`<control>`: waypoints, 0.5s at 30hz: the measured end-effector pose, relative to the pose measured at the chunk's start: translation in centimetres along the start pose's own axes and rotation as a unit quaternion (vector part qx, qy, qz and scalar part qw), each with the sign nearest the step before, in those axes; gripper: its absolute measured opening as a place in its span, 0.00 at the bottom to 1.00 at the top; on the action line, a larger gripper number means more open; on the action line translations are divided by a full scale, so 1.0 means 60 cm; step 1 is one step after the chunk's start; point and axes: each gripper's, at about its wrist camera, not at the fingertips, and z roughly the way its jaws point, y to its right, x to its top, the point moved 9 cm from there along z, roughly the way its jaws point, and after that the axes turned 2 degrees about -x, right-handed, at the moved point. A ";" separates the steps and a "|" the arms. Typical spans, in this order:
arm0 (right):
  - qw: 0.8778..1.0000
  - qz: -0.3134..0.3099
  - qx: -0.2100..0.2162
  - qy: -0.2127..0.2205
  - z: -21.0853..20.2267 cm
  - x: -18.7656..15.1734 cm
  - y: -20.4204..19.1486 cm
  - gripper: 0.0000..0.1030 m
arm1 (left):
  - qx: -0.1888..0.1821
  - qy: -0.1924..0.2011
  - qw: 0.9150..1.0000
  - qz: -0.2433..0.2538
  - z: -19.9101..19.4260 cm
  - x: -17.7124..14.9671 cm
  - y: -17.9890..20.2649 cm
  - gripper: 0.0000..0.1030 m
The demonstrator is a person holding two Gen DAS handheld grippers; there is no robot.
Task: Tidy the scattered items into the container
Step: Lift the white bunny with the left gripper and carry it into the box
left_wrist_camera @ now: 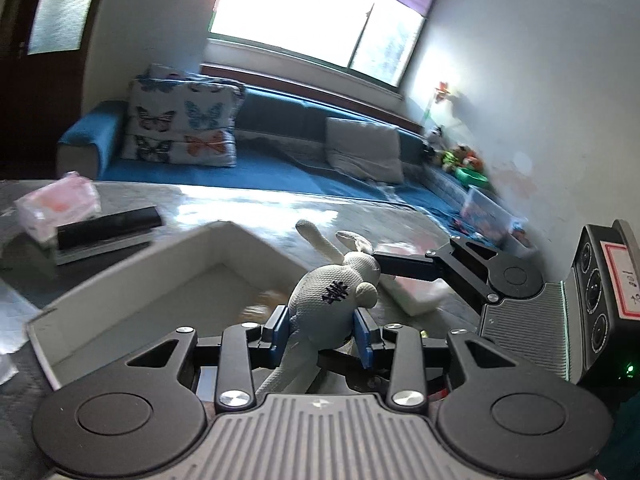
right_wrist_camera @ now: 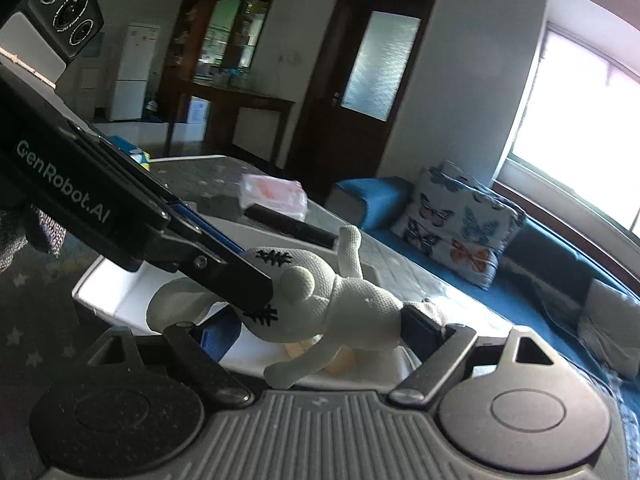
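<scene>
A white knitted rabbit toy [left_wrist_camera: 332, 292] with dark stitched marks hangs in the air over a white open box [left_wrist_camera: 120, 300]. My left gripper [left_wrist_camera: 322, 332] is shut on the rabbit's body, with a blue pad on each side of it. A black finger [left_wrist_camera: 404, 268] of my right gripper touches the rabbit's head from the right. In the right wrist view the rabbit [right_wrist_camera: 352, 300] lies lengthwise across my right gripper [right_wrist_camera: 318, 332], whose wide-set jaws press on its two ends. The left gripper's finger [right_wrist_camera: 240, 280] crosses in front of it. The box [right_wrist_camera: 120, 292] sits below.
Something small and orange-brown [left_wrist_camera: 260, 304] lies blurred inside the box. Beyond it on the patterned table lie a pink tissue pack [left_wrist_camera: 56, 208] and a black bar [left_wrist_camera: 108, 226]. A white flat item [left_wrist_camera: 416, 296] lies at the right. Behind runs a blue sofa [left_wrist_camera: 280, 168] with cushions.
</scene>
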 end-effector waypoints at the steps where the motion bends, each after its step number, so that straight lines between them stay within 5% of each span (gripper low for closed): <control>1: 1.000 -0.002 0.005 0.001 0.011 0.005 -0.008 0.85 | 0.005 0.000 1.000 -0.007 -0.002 0.000 -0.014 0.37; 15: 0.997 -0.020 0.069 -0.027 0.154 0.014 -0.085 0.86 | 0.059 -0.023 0.995 -0.079 0.012 -0.025 -0.157 0.37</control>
